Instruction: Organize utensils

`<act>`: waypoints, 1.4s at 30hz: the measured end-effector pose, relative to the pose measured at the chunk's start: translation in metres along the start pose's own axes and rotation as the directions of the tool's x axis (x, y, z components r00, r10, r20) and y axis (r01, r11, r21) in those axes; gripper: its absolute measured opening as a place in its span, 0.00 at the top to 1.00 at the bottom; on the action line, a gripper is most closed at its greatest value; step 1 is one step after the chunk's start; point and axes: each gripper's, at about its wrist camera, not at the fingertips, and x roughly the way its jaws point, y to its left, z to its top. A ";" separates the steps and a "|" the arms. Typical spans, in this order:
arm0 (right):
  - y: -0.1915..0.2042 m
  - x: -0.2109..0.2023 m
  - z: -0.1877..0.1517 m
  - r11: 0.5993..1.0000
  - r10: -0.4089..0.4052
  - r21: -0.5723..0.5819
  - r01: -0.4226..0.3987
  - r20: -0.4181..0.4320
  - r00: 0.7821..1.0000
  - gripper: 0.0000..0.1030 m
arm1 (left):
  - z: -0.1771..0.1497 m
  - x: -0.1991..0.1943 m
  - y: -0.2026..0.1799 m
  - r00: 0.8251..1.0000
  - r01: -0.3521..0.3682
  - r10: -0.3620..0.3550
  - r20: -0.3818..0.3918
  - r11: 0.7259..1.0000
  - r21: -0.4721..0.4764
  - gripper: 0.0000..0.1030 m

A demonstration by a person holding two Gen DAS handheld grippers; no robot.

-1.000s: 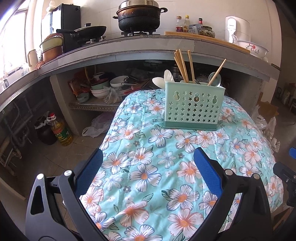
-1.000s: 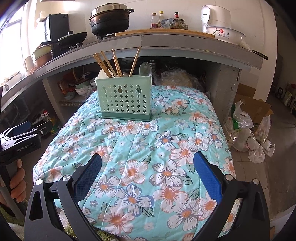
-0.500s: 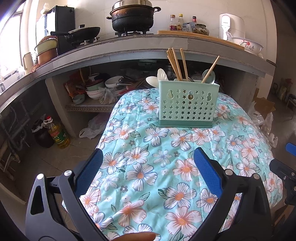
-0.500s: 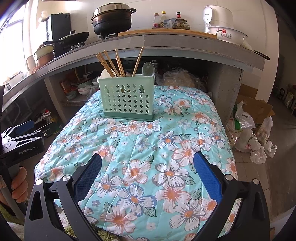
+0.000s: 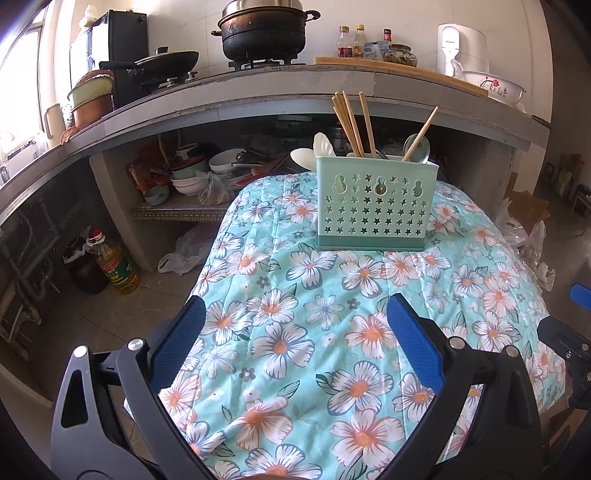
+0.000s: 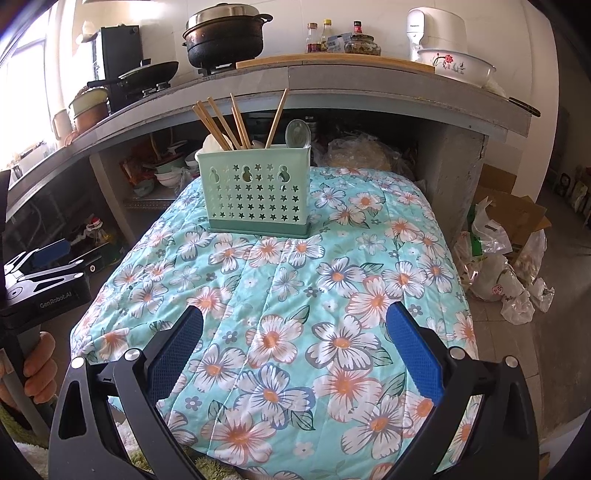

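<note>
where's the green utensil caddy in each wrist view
Left wrist: green utensil caddy stands right of centre in the upper half, on the floral cloth.
Right wrist: caddy stands left of centre, upper half.
Shared landmark: black pot on the counter.

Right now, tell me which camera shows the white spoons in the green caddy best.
The left wrist view. Two white spoons stick out clearly past the left end of the green caddy. In the right wrist view only a pale bowl peeks out behind the chopsticks, mostly hidden by the caddy's wall.
</note>
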 end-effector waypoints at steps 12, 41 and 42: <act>0.001 0.002 -0.001 1.000 0.010 -0.001 -0.010 -0.008 1.000 0.06 | -0.004 0.003 0.000 1.000 0.005 -0.005 -0.013 1.000 0.005 0.08; -0.002 0.005 -0.001 1.000 0.020 0.016 -0.020 -0.023 1.000 0.06 | -0.006 0.009 0.000 0.999 0.016 -0.015 -0.040 1.000 0.014 0.08; -0.002 0.005 -0.001 1.000 0.020 0.016 -0.020 -0.024 1.000 0.06 | -0.007 0.009 0.000 0.999 0.016 -0.015 -0.041 1.000 0.014 0.08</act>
